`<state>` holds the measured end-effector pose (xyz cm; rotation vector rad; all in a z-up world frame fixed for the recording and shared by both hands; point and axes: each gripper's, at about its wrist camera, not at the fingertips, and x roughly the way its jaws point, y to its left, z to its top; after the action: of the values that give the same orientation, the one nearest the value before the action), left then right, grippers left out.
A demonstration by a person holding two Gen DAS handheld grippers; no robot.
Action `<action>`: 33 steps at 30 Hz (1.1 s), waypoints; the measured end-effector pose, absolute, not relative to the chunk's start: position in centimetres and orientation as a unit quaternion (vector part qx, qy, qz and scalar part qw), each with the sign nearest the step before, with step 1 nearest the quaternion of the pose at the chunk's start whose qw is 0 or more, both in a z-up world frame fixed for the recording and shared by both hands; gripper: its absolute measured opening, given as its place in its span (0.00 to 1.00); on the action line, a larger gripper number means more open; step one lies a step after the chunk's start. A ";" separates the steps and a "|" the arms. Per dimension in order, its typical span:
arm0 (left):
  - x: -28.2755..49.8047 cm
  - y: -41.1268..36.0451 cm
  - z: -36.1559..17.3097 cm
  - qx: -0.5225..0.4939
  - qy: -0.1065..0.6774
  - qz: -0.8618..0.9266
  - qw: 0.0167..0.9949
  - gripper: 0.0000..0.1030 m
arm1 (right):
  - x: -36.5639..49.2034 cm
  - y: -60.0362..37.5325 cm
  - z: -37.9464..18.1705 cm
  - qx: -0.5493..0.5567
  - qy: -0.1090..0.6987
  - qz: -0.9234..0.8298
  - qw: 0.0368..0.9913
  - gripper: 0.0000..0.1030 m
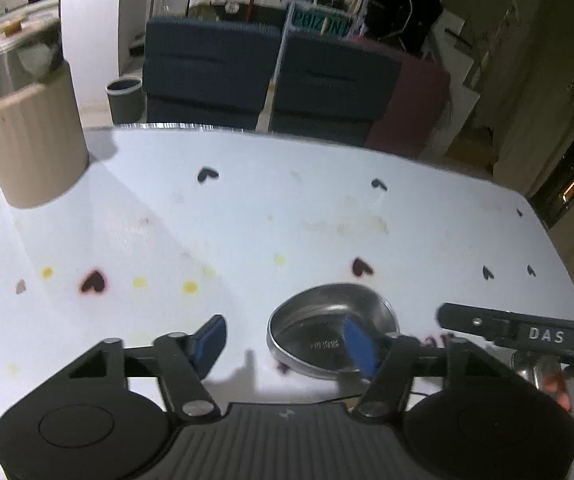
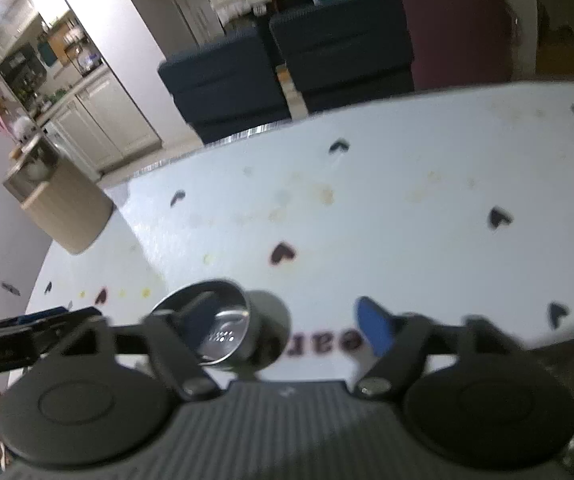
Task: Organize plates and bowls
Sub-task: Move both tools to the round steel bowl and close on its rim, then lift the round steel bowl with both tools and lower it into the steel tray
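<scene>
A small steel bowl (image 1: 319,344) sits upright on the white heart-print table (image 1: 247,220), near its front edge. My left gripper (image 1: 287,342) is open. Its right blue pad (image 1: 361,344) hangs over the bowl's inside, and its left pad (image 1: 211,340) stands well clear of the rim. In the right wrist view the same bowl (image 2: 227,328) lies behind the left finger (image 2: 193,320) of my right gripper (image 2: 287,326). That gripper is open too, with its right pad (image 2: 375,328) over bare table. Blur hides whether any finger touches the bowl.
A beige ribbed canister (image 1: 31,140) with a steel vessel on top stands at the table's far left (image 2: 67,208). Dark blue chairs (image 1: 207,76) and a maroon one (image 1: 411,96) line the far edge. A grey bin (image 1: 125,98) sits on the floor. A hand (image 1: 555,388) holds the right gripper's body (image 1: 527,332).
</scene>
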<state>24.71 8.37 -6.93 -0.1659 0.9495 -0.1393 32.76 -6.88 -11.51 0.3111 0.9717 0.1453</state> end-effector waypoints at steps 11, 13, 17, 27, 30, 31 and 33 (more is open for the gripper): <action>27.1 9.2 -9.7 -0.110 0.489 -0.061 0.863 0.41 | 34.5 -4.6 -14.5 0.200 0.501 0.104 0.836 0.45; 27.4 8.8 -10.0 -0.105 0.497 -0.060 0.859 0.35 | 34.5 -4.7 -14.5 0.196 0.503 0.103 0.835 0.39; 27.8 8.3 -10.6 -0.099 0.510 -0.061 0.852 0.30 | 34.3 -4.7 -14.4 0.184 0.514 0.109 0.830 0.21; 28.1 8.1 -11.5 -0.089 0.520 -0.056 0.848 0.21 | 34.6 -4.0 -15.0 0.163 0.524 0.116 0.828 0.12; 28.1 8.0 -11.8 -0.088 0.520 -0.057 0.848 0.20 | 34.7 -4.1 -15.1 0.160 0.525 0.117 0.828 0.12; 28.2 8.0 -11.8 -0.088 0.520 -0.058 0.848 0.15 | 34.7 -4.1 -15.1 0.159 0.525 0.118 0.828 0.12; 28.2 7.8 -11.8 -0.086 0.516 -0.057 0.850 0.13 | 34.7 -4.1 -15.1 0.158 0.523 0.118 0.829 0.12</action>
<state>28.16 7.80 -11.78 -0.1819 1.0878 -0.1196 34.71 -4.09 -15.13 0.3355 1.1105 0.2499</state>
